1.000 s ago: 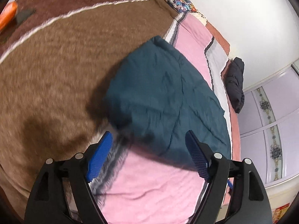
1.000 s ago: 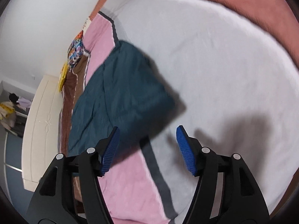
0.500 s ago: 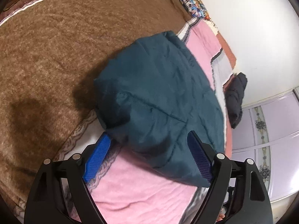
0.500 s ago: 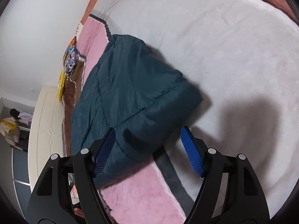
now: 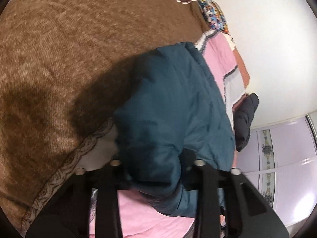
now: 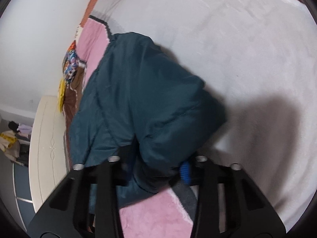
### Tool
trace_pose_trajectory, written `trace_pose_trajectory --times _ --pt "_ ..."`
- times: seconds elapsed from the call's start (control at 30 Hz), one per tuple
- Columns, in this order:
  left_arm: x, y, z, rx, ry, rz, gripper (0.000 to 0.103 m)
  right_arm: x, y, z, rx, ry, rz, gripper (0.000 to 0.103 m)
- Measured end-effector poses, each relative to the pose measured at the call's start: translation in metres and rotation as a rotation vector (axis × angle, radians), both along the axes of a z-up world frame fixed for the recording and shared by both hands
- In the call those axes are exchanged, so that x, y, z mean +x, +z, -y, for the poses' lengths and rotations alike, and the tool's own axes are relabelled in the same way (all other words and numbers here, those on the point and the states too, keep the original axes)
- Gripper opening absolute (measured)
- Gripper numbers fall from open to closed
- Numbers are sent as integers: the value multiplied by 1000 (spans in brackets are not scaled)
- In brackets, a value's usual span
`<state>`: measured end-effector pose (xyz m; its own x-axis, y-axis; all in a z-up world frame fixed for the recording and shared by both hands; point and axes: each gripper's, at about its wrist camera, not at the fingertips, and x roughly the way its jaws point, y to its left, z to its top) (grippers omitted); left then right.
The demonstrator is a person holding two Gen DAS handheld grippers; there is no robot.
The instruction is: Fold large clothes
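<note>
A bed is seen in both views, covered by a patchwork blanket (image 5: 59, 63) whose brown panel fills the left wrist view and whose pale grey-white panel (image 6: 237, 45) fills the right wrist view, with a pink panel (image 6: 150, 214) lying nearest the grippers in each. Spread across the pink and neighbouring panels lies the teal padded jacket (image 5: 174, 103), a large quilted garment with its near edge bunched up. No container is present in either view. The left gripper (image 5: 156, 170) is shown with its jaws closing on a thick fold of the jacket's near corner; fabric fills the gap and hides the pads. The right gripper (image 6: 156, 168) is likewise closing on the other near corner, a blue pad (image 6: 185, 171) being pressed against the cloth. Compared with half a second ago, both pairs of jaws have been brought from wide open, straddling the edge, to clamped into it, and both cameras have been lowered nearer the garment. Only the left wrist view shows a dark garment (image 5: 245, 119) heaped at the far bed edge and lilac wardrobe doors (image 5: 287, 158). Only the right wrist view shows a cream headboard (image 6: 47, 148) and a pile of clothes (image 6: 13, 136) beyond it. A patterned pillow (image 5: 213, 13) is seen in both.
</note>
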<state>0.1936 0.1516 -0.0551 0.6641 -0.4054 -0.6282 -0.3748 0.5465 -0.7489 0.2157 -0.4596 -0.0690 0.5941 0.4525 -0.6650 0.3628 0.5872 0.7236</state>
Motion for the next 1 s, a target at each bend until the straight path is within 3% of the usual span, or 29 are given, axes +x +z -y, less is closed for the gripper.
trace_pose_trajectory --times 0.13,0.4,0.63,1.0 --pt "-10 19 6 68 -22 33 21 -13 16 -1 -9 16 33 22" --pt "-55 33 -7 42 -65 42 20 -73 35 -6 -58 71 33 21" --pt "-113 16 -12 17 -81 8 20 -125 29 -7 -106 101 0 21" --pt "-137 1 -9 70 -98 -11 22 -141 7 -11 -154 108 -36 25"
